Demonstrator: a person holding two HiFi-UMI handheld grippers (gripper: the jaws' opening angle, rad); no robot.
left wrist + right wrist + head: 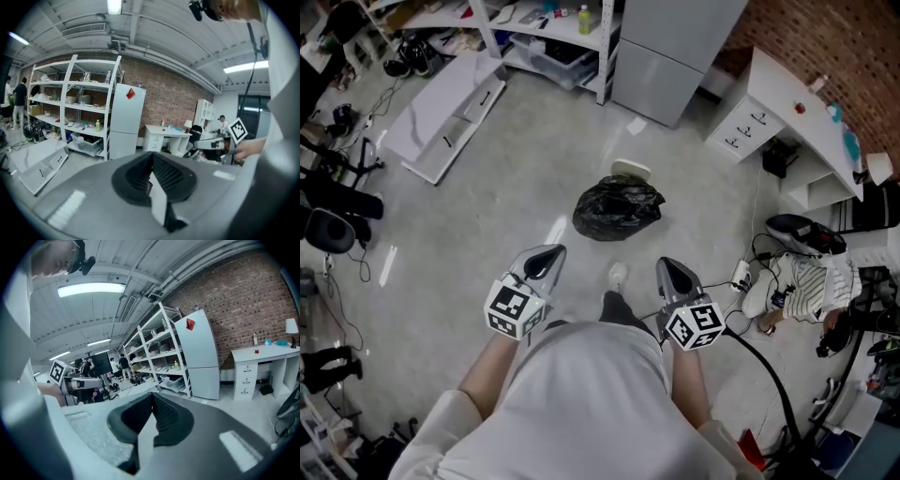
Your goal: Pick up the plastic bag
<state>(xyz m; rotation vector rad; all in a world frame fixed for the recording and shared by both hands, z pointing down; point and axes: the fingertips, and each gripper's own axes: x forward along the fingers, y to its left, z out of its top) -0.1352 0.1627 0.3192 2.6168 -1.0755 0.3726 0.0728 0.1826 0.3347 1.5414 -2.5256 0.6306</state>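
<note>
Closest in, the person's left gripper (547, 255) and right gripper (669, 267) are held out side by side, each with its jaws pressed together and nothing between them. Ahead on the floor (506, 187), well clear of both, sits the crumpled black bag (617, 208). A white round thing (630, 170) touches its far side. Beyond stand a fridge (673, 47) and shelves (551, 33).

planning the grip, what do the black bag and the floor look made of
Bag: seemingly thin black plastic film, glossy; its crumpled folds catch the light. Floor: smooth pale grey, perhaps sealed concrete; light streaks reflect on it.
</note>
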